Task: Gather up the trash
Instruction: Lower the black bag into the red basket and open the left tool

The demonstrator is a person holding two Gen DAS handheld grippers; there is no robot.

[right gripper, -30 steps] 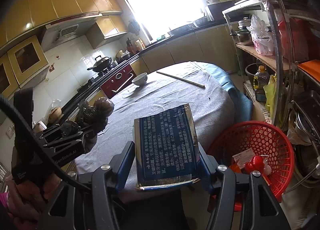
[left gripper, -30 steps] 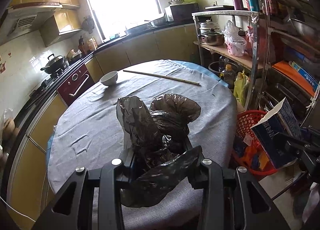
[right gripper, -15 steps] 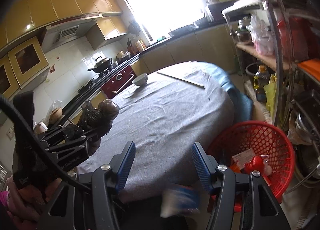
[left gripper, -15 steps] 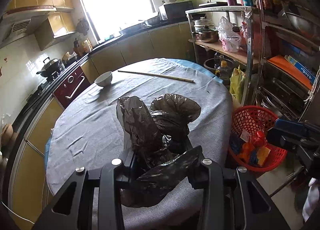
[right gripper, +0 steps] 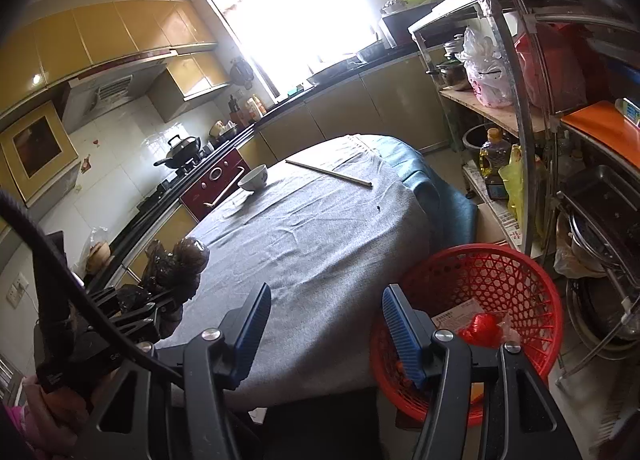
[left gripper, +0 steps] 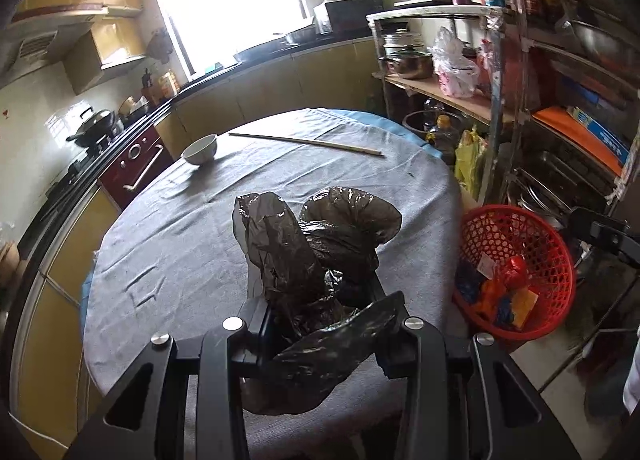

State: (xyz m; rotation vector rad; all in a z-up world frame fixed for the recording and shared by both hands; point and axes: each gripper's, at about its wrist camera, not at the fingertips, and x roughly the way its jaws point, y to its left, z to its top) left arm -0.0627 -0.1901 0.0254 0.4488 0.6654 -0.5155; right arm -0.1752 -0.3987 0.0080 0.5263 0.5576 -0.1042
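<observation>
My left gripper (left gripper: 320, 312) has its fingers pinching a crumpled black plastic bag (left gripper: 316, 252), held above the near edge of the grey-clothed table (left gripper: 208, 220). My right gripper (right gripper: 324, 324) has its blue-padded fingers (right gripper: 252, 324) spread with nothing between them, just beside the red basket (right gripper: 500, 272) of trash on the floor. A bowl (left gripper: 200, 149) and chopsticks (left gripper: 308, 141) lie at the table's far side.

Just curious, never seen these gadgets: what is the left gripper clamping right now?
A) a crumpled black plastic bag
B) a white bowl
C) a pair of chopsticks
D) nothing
A: the left gripper is shut on the crumpled black plastic bag, above the grey tablecloth.
</observation>
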